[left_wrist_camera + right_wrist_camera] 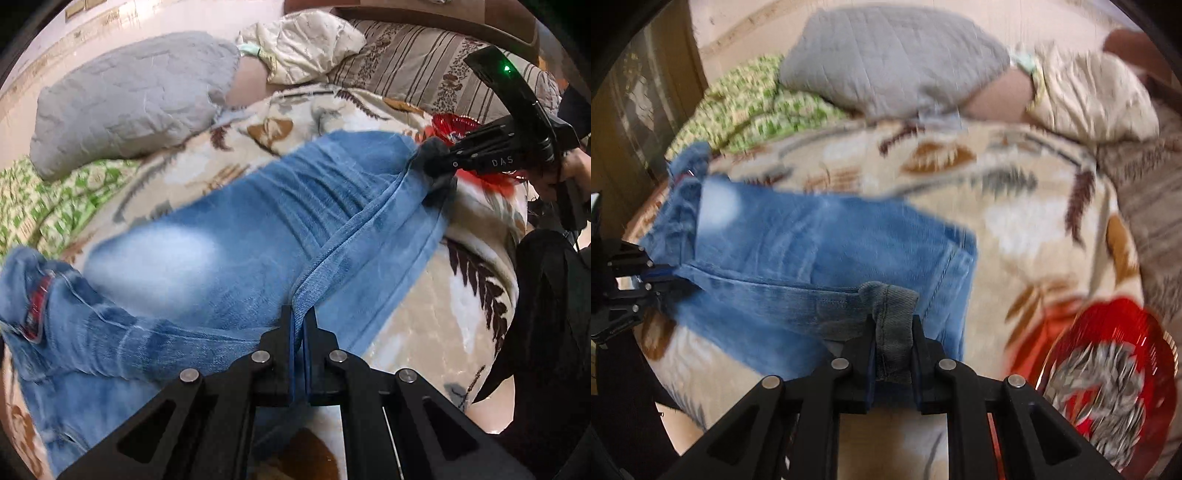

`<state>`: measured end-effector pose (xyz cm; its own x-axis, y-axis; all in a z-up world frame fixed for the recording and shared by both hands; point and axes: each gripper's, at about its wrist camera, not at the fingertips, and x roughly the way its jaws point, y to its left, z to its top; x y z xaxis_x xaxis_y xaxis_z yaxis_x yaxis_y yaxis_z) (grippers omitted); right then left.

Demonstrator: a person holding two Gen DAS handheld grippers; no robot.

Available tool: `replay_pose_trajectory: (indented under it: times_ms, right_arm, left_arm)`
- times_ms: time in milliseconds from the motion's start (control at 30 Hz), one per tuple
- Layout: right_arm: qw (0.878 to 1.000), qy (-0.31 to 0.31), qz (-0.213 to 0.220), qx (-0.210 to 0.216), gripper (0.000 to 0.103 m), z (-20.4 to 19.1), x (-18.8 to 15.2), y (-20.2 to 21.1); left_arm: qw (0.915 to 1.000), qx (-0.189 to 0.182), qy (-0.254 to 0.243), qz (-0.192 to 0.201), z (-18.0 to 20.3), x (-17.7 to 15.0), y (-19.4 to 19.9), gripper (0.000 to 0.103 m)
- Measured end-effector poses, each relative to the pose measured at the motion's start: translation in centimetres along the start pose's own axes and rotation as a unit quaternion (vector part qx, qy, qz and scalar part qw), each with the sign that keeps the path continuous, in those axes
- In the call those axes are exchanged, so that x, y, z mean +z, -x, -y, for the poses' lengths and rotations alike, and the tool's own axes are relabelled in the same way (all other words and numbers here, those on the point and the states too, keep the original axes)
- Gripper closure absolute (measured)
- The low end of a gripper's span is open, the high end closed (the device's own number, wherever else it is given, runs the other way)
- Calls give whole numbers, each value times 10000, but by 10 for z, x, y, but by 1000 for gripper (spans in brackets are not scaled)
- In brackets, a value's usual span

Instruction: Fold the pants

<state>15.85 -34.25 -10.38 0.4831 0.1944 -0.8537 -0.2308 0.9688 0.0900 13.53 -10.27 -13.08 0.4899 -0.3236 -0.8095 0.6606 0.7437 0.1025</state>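
Light blue jeans [229, 236] lie across a patterned blanket [424, 314] on a bed. My left gripper [299, 317] is shut on a folded edge of the denim, which runs in a taut ridge toward my right gripper [434, 166] at the upper right. In the right wrist view my right gripper [894, 325] is shut on a thick grey-blue hem of the jeans [827, 243]. The left gripper [670, 277] shows at the left edge, clamped on the same edge. The waistband end [33, 295] with a red lining lies bunched at the left.
A grey quilted pillow [129, 96] and a cream pillow [306, 48] lie at the back. A green patterned cloth [44, 206] is at the left. A red flower print [1108, 387] marks the blanket on the right. A person's dark-clothed leg [546, 332] stands at the bed's right side.
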Motion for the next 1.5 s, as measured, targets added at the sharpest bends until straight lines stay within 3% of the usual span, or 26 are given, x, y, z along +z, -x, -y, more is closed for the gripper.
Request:
replay_pose_trajectory:
  times_ms: [167,267,300,333,367,400,433,500,600,700,833,967,1200,1333,1467,1500]
  right_arm:
    - [9995,-120,-249,-117,86,-3,-11,-14]
    - [9985,113,-264,-458,75,-11,-11,-13]
    - [9976,207,-265,-599,65,-14,-11,-11]
    - [9967,249,-260,-727,46,-15,-11,-8]
    - [9965,239,-204,-773,37,-14,-11,-3]
    - [9970,198,-84,-743,32,-13,-11,5]
    - [9975,163,-18,-685,32,-11,-10,11]
    - [9975,118,92,-689,32,-8,-11,26]
    - [9974,122,239,-667,31,-8,-11,45]
    - [9969,105,377,-684,29,-12,-11,64]
    - [9968,197,532,-557,28,-25,-6,81]
    - [9966,436,661,-231,27,-56,6,85]
    - [9871,1118,814,802,27,-144,31,54]
    - [9787,1399,900,1204,27,-195,40,26]
    - [9754,1503,860,1364,27,-243,51,-8]
    - [9750,1538,842,1365,27,-252,54,-17]
  left_arm:
    - [9998,-18,137,-166,4,-13,-17,100]
    - [9996,16,213,-202,2,-9,-17,99]
    - [9995,51,219,-199,3,-7,-15,97]
    - [9996,34,236,-168,4,-7,-12,94]
    - [9996,-2,270,-123,4,-8,-9,91]
    - [9994,-72,324,-70,3,-9,-4,78]
    - [9992,-132,386,7,3,-10,2,57]
    - [9986,-96,473,223,-1,-11,17,35]
    - [9962,-153,657,560,-9,-15,46,32]
    - [9932,-125,896,728,-24,-21,68,26]
    - [9886,45,1284,788,-52,-33,92,25]
    - [9791,234,1831,859,-93,-56,116,25]
    - [9564,335,2741,949,-186,-87,148,19]
    - [9452,242,3129,898,-243,-74,151,14]
    - [9470,230,3141,630,-275,-42,133,13]
    - [9499,184,3086,454,-282,-29,121,8]
